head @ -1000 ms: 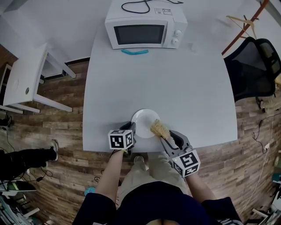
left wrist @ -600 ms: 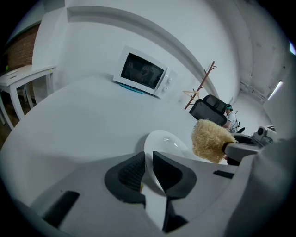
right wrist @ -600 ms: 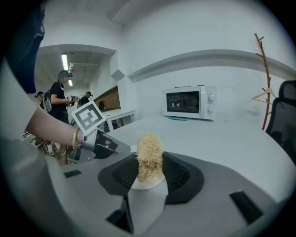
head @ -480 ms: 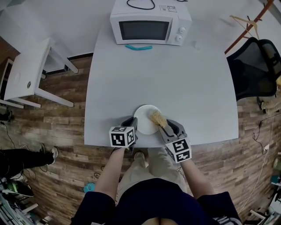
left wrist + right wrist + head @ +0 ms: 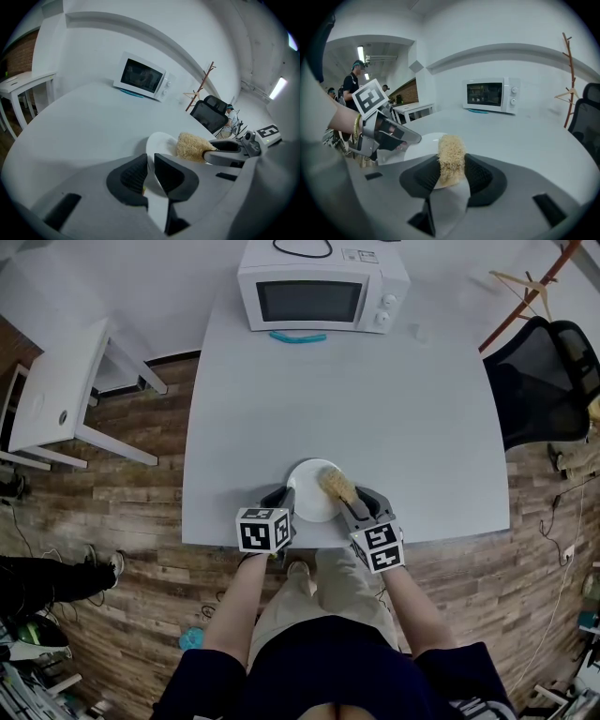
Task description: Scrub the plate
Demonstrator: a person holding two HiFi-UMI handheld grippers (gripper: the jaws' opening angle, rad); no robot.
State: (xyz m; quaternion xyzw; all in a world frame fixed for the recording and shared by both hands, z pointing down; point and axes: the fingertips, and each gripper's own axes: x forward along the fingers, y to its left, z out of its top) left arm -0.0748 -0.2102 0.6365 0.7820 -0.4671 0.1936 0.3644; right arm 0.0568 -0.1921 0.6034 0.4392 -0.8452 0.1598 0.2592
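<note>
A small white plate (image 5: 309, 493) lies near the table's front edge. My left gripper (image 5: 284, 501) is at its left rim. In the left gripper view the rim (image 5: 158, 140) runs between the jaws, which have just been closing and now pinch it. My right gripper (image 5: 348, 502) is shut on a tan fibrous scrubber (image 5: 337, 486), whose tip rests over the plate's right part. The right gripper view shows the scrubber (image 5: 451, 157) squeezed between the pads, with the plate (image 5: 423, 144) behind it and the left gripper (image 5: 401, 138) on the plate's far rim.
A white microwave (image 5: 323, 285) stands at the table's far edge, with a teal strip (image 5: 298, 337) in front of it. A black chair (image 5: 553, 381) and a wooden coat stand (image 5: 525, 292) are at the right. A white side table (image 5: 56, 399) stands left. People stand behind.
My right gripper has come down and left with the scrubber, closer over the plate. The left gripper has stayed at the plate's left rim.
</note>
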